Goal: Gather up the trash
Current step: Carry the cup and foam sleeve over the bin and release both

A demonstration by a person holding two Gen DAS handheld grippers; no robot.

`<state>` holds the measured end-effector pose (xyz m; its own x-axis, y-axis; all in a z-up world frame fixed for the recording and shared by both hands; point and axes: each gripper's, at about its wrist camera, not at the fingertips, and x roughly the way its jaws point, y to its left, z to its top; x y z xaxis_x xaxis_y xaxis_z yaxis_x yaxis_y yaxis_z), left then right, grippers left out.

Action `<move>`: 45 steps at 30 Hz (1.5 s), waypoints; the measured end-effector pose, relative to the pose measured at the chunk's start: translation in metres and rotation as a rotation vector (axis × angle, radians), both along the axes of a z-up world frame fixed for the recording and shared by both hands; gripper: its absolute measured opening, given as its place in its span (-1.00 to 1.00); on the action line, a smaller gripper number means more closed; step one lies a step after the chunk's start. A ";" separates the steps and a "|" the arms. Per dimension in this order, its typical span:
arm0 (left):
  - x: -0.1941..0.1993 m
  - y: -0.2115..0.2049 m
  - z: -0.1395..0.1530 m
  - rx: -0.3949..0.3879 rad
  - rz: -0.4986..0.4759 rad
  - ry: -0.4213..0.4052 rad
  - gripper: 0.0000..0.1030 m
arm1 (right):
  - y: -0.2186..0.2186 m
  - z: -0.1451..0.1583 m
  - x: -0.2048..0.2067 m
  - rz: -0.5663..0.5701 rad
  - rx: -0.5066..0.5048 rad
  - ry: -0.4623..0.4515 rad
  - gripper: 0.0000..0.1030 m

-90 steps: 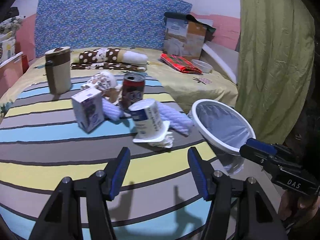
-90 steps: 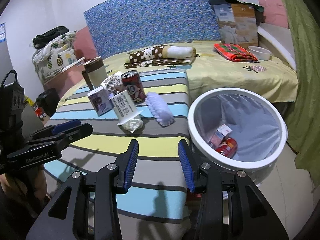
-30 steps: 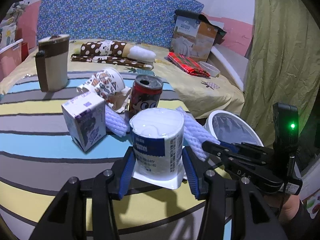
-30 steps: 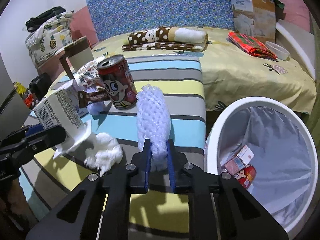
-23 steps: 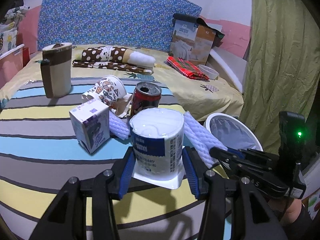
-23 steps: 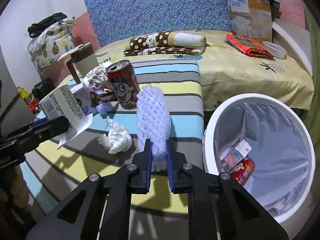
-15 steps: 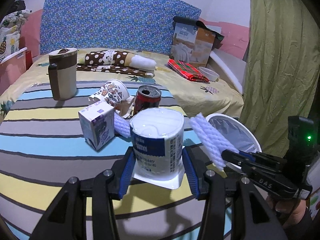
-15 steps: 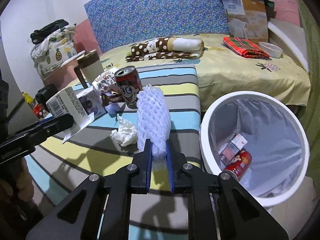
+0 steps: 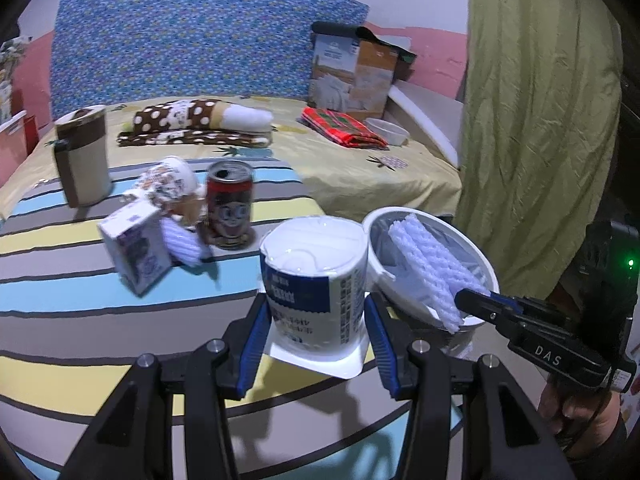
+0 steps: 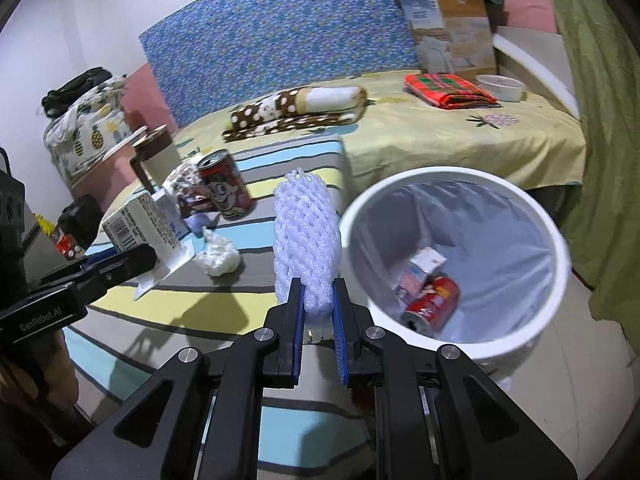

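Two hand-held grippers (image 9: 316,332), each gripping trash.

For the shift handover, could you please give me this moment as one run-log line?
left gripper: shut on yogurt cup | right gripper: shut on foam net | bin: holds can, carton | striped cloth: trash remains

Foam net sleeve (image 10: 306,236) showing soft meshed white foam; beside it, bin (image 10: 556,240) showing glossy smooth white plastic.
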<state>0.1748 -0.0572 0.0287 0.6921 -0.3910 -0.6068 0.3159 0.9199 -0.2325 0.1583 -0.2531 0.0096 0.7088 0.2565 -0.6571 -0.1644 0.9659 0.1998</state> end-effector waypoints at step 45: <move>0.059 -0.150 -0.021 0.020 -0.300 0.052 0.27 | -0.092 -0.013 0.004 -0.233 0.004 0.040 -0.22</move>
